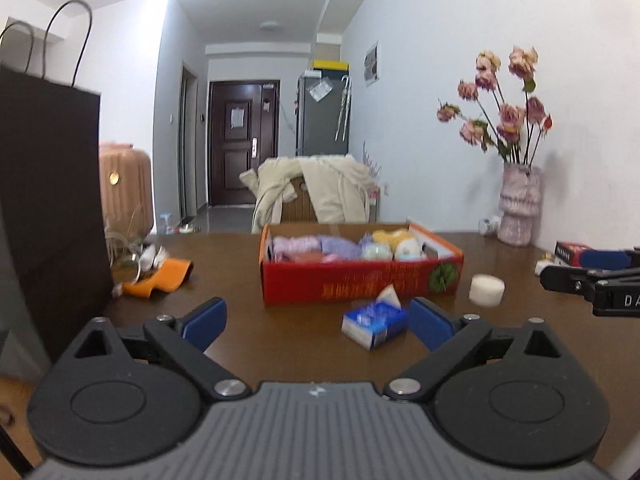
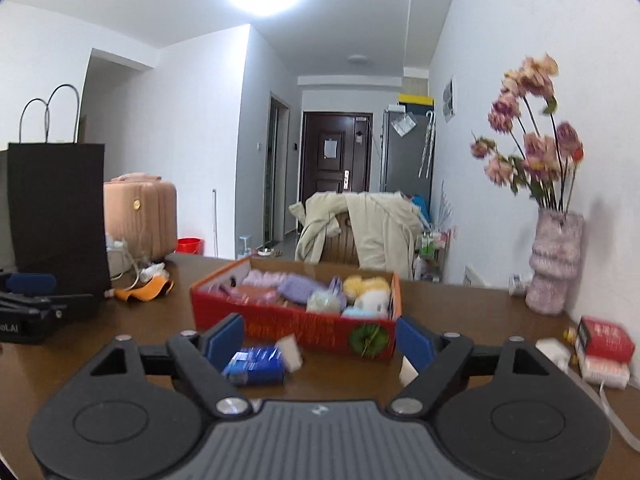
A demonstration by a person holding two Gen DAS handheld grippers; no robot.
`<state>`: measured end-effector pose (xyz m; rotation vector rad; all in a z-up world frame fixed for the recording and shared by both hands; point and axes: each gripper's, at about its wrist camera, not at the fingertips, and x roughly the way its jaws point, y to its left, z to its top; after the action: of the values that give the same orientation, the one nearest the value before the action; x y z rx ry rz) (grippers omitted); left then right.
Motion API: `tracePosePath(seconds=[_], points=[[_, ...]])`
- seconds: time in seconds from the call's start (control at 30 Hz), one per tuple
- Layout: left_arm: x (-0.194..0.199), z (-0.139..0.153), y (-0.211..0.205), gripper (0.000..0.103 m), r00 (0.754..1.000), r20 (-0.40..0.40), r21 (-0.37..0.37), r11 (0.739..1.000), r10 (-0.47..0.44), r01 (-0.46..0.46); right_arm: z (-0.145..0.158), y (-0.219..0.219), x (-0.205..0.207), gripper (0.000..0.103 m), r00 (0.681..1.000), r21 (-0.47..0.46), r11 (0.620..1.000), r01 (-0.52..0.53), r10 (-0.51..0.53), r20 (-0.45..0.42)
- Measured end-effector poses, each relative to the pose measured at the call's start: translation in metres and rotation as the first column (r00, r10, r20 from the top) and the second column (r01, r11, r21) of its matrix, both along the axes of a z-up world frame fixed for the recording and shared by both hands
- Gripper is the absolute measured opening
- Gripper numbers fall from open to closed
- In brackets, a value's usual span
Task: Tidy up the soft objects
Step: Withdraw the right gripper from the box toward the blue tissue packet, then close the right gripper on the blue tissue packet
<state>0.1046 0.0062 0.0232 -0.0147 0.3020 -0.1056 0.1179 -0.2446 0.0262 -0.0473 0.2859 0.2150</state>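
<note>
While both your left gripper (image 1: pixel 318 320) and right gripper (image 2: pixel 320 338) stand wide with jaws empty, you're between picks. Next, probably the tissue pack (image 1: pixel 375 322), near the tabletop's front edge, into the red box (image 1: pixel 360 280).

matte black claws with blue pads

each claw, left claw (image 1: pixel 316 322) and right claw (image 2: pixel 320 344), has a ribbed grey body, two round black hubs, black link arms with triangular cut-outs, silver screw heads, and blue pads (image 1: pixel 204 320) on the fingertips.
</note>
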Motion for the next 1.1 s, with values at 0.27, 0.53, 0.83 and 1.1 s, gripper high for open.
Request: tracePosePath(seconds=[0.27, 0.53, 0.83, 1.1], points=[[-0.01, -0.015, -0.006, 0.101, 0.999, -0.038, -0.008, 0.999, -0.033, 0.033, -0.029, 0.0, -0.03, 0.084, 0.997, 0.026, 1.0, 0.001, 0.001, -0.074], [0.012, -0.02, -0.014, 0.101, 0.996, -0.079, 0.002, 1.0, -0.028, 0.029, -0.035, -0.006, -0.014, 0.084, 0.994, 0.073, 0.997, 0.0, 0.008, -0.104], [0.072, -0.032, -0.019, 0.089, 0.987, -0.16, -0.021, 0.999, -0.033, 0.03, -0.049, -0.003, 0.039, 0.082, 0.979, 0.074, 0.997, -0.03, 0.045, -0.201], [0.158, -0.043, -0.023, 0.049, 0.956, -0.278, -0.118, 0.991, -0.095, 0.064, -0.055, 0.013, 0.125, 0.061, 0.959, 0.096, 0.992, -0.078, 0.101, -0.266]])
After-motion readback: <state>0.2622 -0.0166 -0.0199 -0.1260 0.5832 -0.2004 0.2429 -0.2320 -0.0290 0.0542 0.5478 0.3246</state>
